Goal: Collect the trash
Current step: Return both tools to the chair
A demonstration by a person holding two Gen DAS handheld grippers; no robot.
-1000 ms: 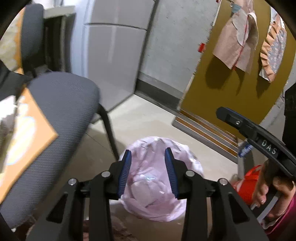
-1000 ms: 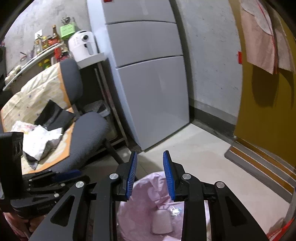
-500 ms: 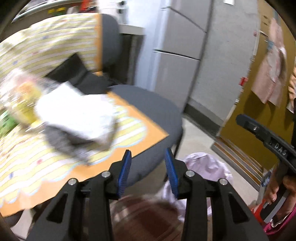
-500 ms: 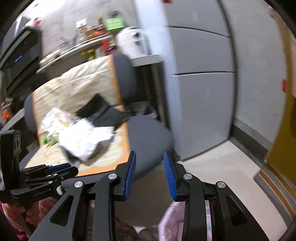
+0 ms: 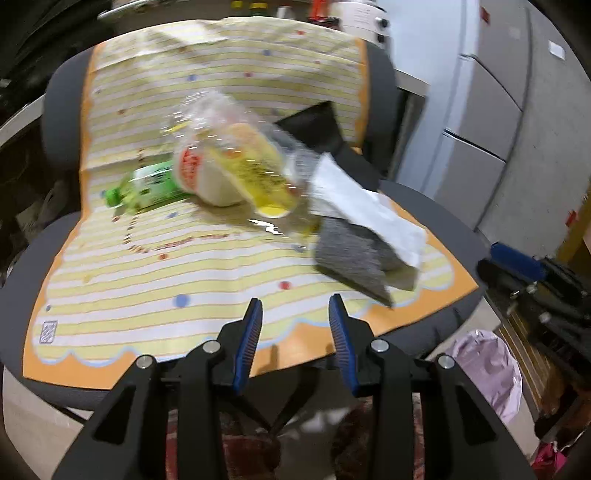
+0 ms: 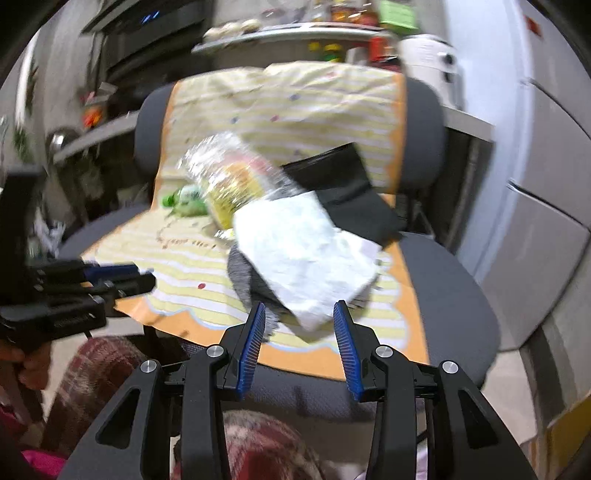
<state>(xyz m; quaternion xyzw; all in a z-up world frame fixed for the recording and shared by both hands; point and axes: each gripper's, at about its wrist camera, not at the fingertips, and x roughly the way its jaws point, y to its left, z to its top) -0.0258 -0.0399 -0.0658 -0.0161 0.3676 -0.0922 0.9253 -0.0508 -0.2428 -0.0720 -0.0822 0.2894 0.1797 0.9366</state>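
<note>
Trash lies on a striped yellow and orange sheet (image 5: 155, 266) spread over a grey chair (image 5: 443, 221). A clear plastic bag with yellow packaging (image 5: 236, 155), a green bottle (image 5: 144, 184), a white paper bag (image 5: 365, 210) over a grey piece (image 5: 351, 258), and a black wrapper (image 5: 314, 125) sit there. My left gripper (image 5: 295, 332) hangs open in front of the seat edge, empty. My right gripper (image 6: 299, 332) is open too, just short of the white paper bag (image 6: 303, 251). A pink-lined trash bin (image 5: 487, 365) stands on the floor at the right.
A grey cabinet (image 5: 491, 122) rises to the right of the chair. Cluttered shelves (image 6: 295, 29) run behind the backrest. A plaid-clad leg (image 6: 96, 376) and a hand on the left gripper's handle (image 6: 29, 365) show at lower left in the right wrist view.
Both grippers swung left and up from the pink bin on the floor to face the chair seat. The trash pile now fills both views. Jaws stayed open.
</note>
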